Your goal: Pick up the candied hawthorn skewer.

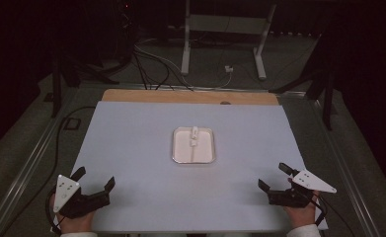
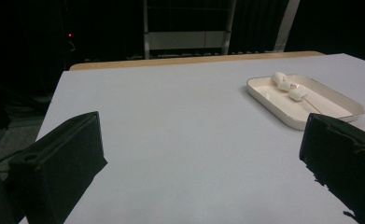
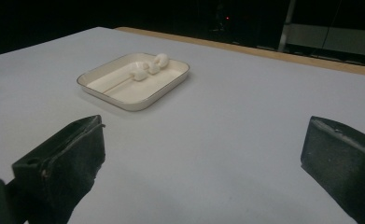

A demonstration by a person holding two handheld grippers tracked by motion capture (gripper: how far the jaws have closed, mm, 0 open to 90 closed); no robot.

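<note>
Tray [image 1: 178,148], shallow, cream, rounded corners, at mid-worktop [image 1: 131,197]. Inside: skewer [image 1: 194,148] with white marshmallow-like lumps [image 1: 194,133] bunched at its far end, bare stick running toward the near rim. Long axis roughly fore-and-aft, along the tray's centre line. Nothing else in the tray.

Left tongs [image 1: 96,177] near-left of the tray, low over the near edge of the worktop, spread wide, nothing between the jaws. Right tongs [image 1: 273,177] near-right of the tray, likewise wide open and empty. Both well apart from the tray, about equally far; neither clearly nearer.

From the left gripper view, tray [image 2: 264,100] ahead and to the right; from the right gripper view, tray [image 3: 101,77] ahead and to the left. Bare stick end toward both tongs, so probably the easier end to take.
</note>
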